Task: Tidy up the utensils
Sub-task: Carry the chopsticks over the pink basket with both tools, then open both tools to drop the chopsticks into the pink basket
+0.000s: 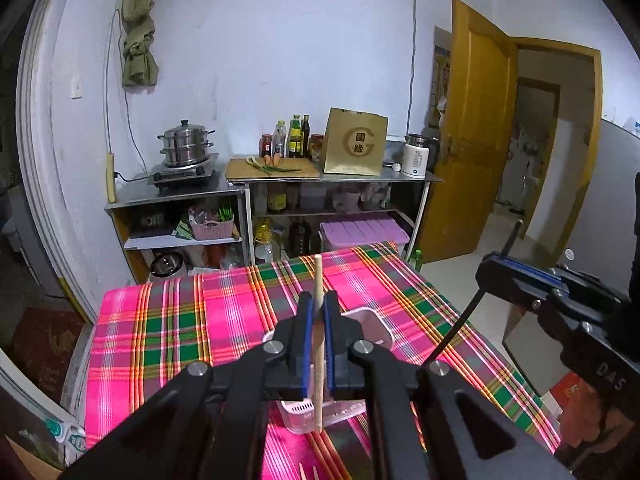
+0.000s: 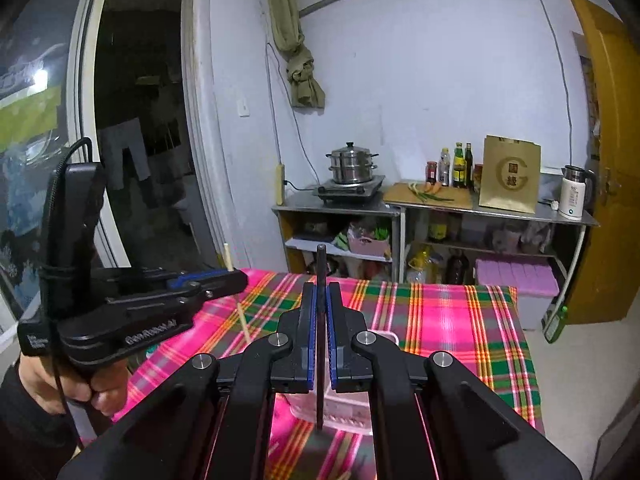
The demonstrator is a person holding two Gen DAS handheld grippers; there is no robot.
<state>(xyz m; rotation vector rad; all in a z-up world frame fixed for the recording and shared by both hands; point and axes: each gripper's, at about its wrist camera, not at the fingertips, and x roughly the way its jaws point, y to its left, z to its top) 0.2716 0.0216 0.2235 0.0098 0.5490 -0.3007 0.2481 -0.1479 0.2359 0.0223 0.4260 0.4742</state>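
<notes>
My left gripper (image 1: 318, 300) is shut on a pale wooden chopstick (image 1: 318, 276) and holds it upright above a pale pink plastic utensil holder (image 1: 374, 320) on the plaid tablecloth. My right gripper (image 2: 321, 292) is shut on a black chopstick (image 2: 321, 264), also upright, over the same holder (image 2: 386, 336). The right gripper shows in the left wrist view (image 1: 490, 266) with the black chopstick (image 1: 460, 328) slanting down. The left gripper shows in the right wrist view (image 2: 236, 276) with the wooden chopstick (image 2: 243, 320).
The table has a pink, green and yellow plaid cloth (image 1: 180, 320). More wooden chopstick tips (image 1: 308, 472) lie near its front edge. Behind stand steel shelves with a steamer pot (image 1: 185, 148), bottles, a gold bag (image 1: 355, 148) and a kettle (image 1: 416, 156). A yellow door (image 1: 476, 132) stands open at the right.
</notes>
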